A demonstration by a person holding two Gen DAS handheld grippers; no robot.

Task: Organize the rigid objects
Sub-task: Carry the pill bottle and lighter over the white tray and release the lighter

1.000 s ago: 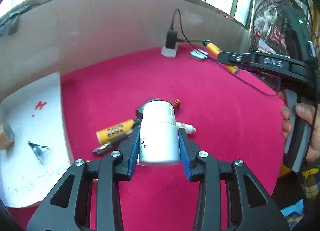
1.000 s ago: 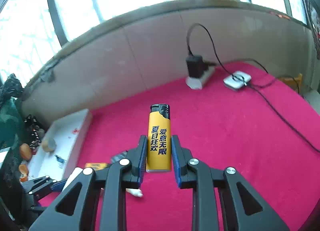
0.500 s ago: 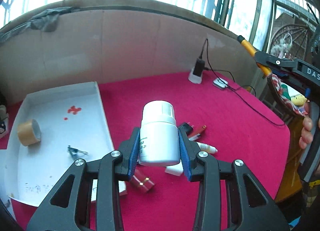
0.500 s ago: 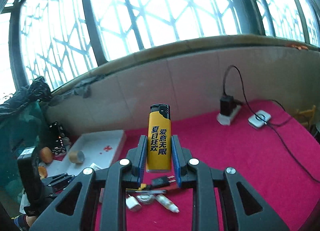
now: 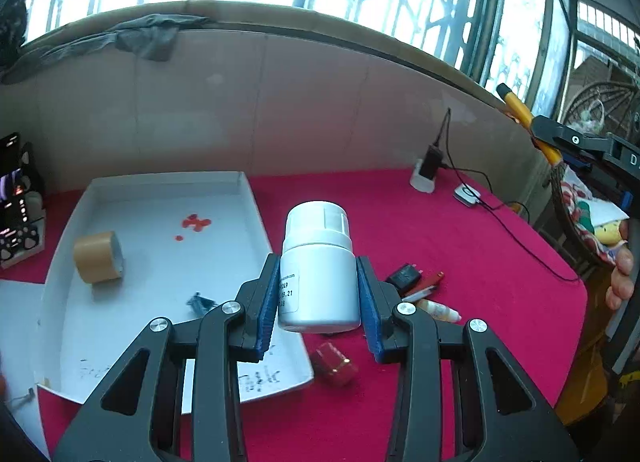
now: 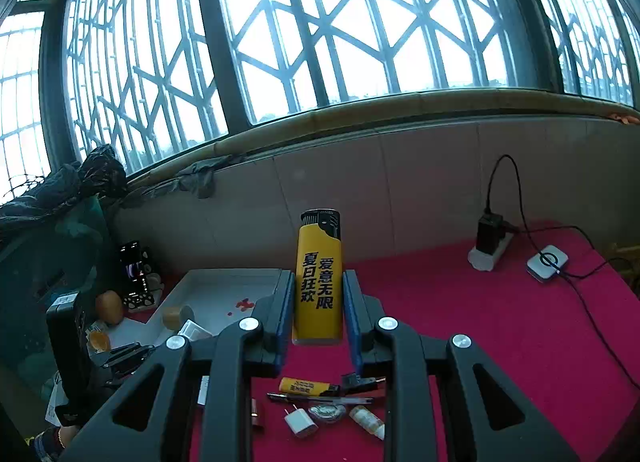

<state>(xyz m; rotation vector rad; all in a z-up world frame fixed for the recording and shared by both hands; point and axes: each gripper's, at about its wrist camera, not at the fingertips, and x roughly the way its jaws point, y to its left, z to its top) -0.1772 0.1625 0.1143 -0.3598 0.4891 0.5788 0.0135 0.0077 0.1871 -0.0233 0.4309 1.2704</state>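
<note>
Left tool point(image 5: 318, 298) is clamped on a white pill bottle point(image 5: 318, 274), held upright above the table's point(image 5: 460, 246) red cloth right beside the white tray point(image 5: 160, 262). Right tool point(image 6: 318, 310) pinches a yellow lighter point(image 6: 319, 278) upright too. Guessing both are headed for the tray, since the tape roll point(image 5: 98, 258) is already in there.

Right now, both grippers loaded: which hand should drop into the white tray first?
Left, probably. The left gripper holds the white bottle right beside the white tray, near its right wall. The right gripper, holding the yellow lighter, sits further back with the tray off to its left.
</note>
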